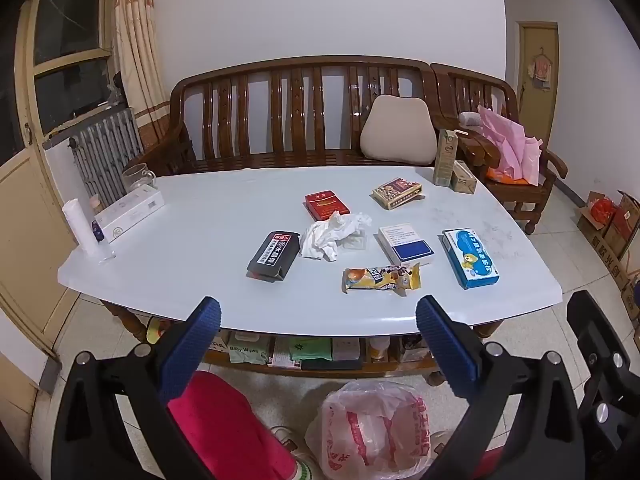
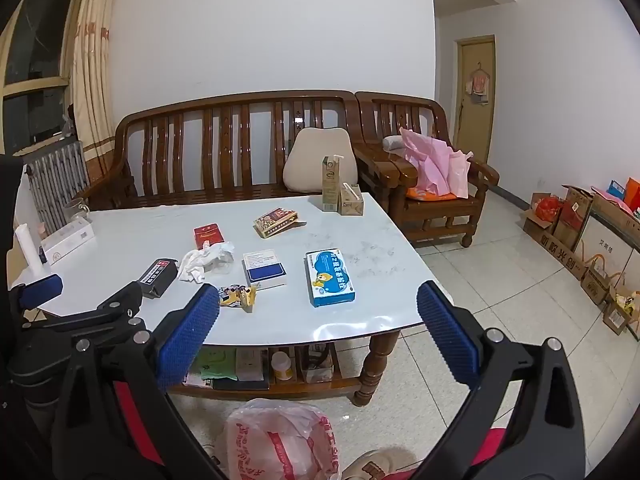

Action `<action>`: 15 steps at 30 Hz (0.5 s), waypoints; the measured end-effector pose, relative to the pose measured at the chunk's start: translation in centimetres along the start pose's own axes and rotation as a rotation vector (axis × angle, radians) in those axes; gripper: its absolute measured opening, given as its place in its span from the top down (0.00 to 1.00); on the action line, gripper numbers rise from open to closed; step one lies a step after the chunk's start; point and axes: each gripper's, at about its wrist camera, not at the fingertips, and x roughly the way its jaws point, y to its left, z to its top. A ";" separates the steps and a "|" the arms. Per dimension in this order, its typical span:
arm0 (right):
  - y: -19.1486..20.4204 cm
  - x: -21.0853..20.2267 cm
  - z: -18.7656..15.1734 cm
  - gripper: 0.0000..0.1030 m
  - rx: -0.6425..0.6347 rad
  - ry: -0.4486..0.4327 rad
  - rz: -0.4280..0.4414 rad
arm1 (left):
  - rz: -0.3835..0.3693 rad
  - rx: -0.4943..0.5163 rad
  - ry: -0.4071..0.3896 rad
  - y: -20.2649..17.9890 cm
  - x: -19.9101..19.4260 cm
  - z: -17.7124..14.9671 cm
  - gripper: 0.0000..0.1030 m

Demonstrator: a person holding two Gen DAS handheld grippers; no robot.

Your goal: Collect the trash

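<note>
A plastic bag (image 1: pixel 370 432) sat open on the floor nearest the camera, below the left gripper (image 1: pixel 318 320) and right gripper (image 2: pixel 318 308), both with jaws spread wide and empty. Beyond them, on the white worktop (image 1: pixel 192 248), lay a snack wrapper (image 1: pixel 382 278), a crumpled tissue (image 1: pixel 334 234) and several small boxes.

Both cameras look from in front of the surface's (image 1: pixel 192 248) near edge, a little above it, toward the sofa (image 1: pixel 304 80). The right view stands closer to the right corner. Both views show the whole surface (image 2: pixel 360 216) and the bag (image 2: pixel 276 444) on the floor.
</note>
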 end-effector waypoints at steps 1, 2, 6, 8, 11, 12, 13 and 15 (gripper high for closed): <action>0.1 0.0 0.0 0.06 -0.006 0.004 -0.002 | -0.002 -0.002 -0.001 0.0 0.0 0.0 0.07; 0.1 0.0 0.0 0.06 -0.008 0.003 -0.003 | -0.001 0.000 0.000 0.0 0.0 0.0 0.07; 0.2 0.1 0.0 0.06 -0.005 0.009 0.002 | 0.000 -0.002 0.006 -0.1 -0.1 -0.1 0.07; 0.2 0.1 0.0 0.06 -0.003 0.009 0.003 | -0.004 -0.005 0.009 -0.1 -0.1 -0.1 0.07; 0.2 -0.1 0.0 0.06 -0.006 0.002 0.000 | -0.006 -0.011 0.010 0.2 0.0 0.0 0.07; 0.2 -0.1 0.0 0.06 -0.006 0.002 -0.001 | -0.007 -0.012 0.011 0.3 -0.1 0.0 0.07; 0.3 -0.1 0.1 0.06 -0.006 0.002 -0.001 | -0.008 -0.012 0.010 0.2 -0.1 0.1 0.07; 0.4 -0.1 0.2 0.06 -0.009 0.001 -0.003 | -0.007 -0.012 0.010 0.2 -0.1 0.1 0.07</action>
